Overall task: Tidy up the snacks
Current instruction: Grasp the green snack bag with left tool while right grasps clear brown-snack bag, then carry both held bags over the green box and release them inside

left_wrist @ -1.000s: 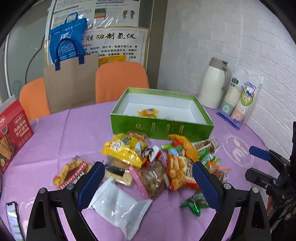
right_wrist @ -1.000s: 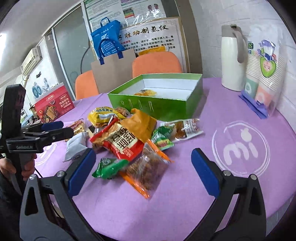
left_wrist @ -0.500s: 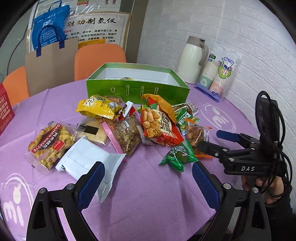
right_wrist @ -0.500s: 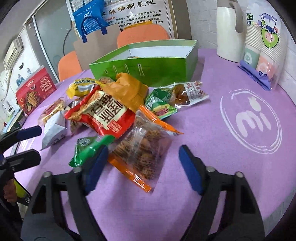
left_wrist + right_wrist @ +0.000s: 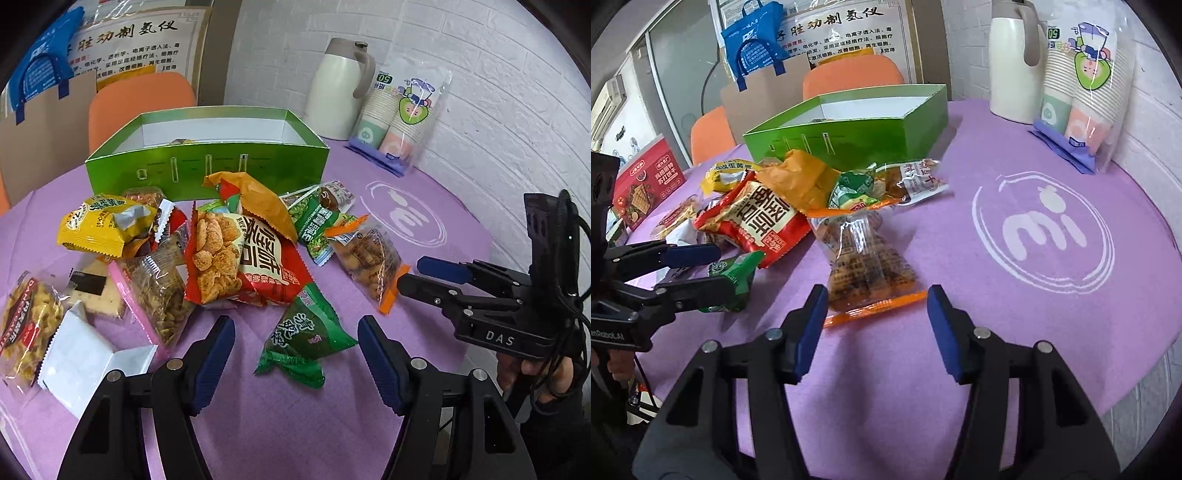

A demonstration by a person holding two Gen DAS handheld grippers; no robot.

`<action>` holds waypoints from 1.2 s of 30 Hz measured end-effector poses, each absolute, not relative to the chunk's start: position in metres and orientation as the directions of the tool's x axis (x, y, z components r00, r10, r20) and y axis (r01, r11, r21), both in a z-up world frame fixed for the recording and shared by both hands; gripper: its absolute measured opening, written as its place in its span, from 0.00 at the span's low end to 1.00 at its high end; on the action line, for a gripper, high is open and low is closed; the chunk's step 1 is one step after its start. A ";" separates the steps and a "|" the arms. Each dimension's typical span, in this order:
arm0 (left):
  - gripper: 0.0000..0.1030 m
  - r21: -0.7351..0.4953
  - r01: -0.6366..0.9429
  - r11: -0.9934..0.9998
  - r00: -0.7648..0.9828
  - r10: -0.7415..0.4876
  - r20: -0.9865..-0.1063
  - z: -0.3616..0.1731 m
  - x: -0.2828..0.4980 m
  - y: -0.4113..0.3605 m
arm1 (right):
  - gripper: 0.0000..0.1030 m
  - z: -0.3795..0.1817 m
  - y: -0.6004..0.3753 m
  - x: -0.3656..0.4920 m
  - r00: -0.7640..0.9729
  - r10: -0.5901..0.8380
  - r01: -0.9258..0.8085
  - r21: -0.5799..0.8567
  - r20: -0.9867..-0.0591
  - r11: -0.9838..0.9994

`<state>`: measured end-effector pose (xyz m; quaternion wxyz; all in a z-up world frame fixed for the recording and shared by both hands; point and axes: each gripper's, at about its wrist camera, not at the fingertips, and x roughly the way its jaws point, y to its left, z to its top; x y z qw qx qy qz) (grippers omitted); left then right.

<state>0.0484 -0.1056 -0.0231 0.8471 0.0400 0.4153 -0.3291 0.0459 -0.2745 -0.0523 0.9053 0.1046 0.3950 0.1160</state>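
A pile of snack packets lies on the purple tablecloth (image 5: 406, 229) in front of an open green box (image 5: 207, 162) (image 5: 849, 136). My left gripper (image 5: 295, 332) (image 5: 724, 269) hangs low over a green packet (image 5: 303, 339) (image 5: 735, 273). Its jaws are closing with the packet between them, and the pads do not press on it. My right gripper (image 5: 875, 295) (image 5: 412, 275) is closing around the near end of a clear, orange-edged packet (image 5: 864, 258) (image 5: 369, 258), without touching it. A red packet (image 5: 251, 258) lies in the middle of the pile.
A white thermos jug (image 5: 340, 92) and a sleeve of paper cups (image 5: 402, 122) stand at the back right by the brick wall. Orange chairs (image 5: 140, 99) and a paper bag stand behind the box. A red carton (image 5: 642, 177) sits far left. A yellow packet (image 5: 103, 225) and a white one (image 5: 85, 362) lie left.
Both grippers have sunk towards the table and their jaws have narrowed. The left one swung right from the white packet to the green one. The right one came down over the clear packet.
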 end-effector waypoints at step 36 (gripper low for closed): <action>0.32 -0.298 0.577 0.760 0.357 -0.563 -0.745 -0.039 0.057 -0.102 | 0.43 -0.041 -0.258 0.054 0.656 0.374 -0.230 0.298 -0.655 0.926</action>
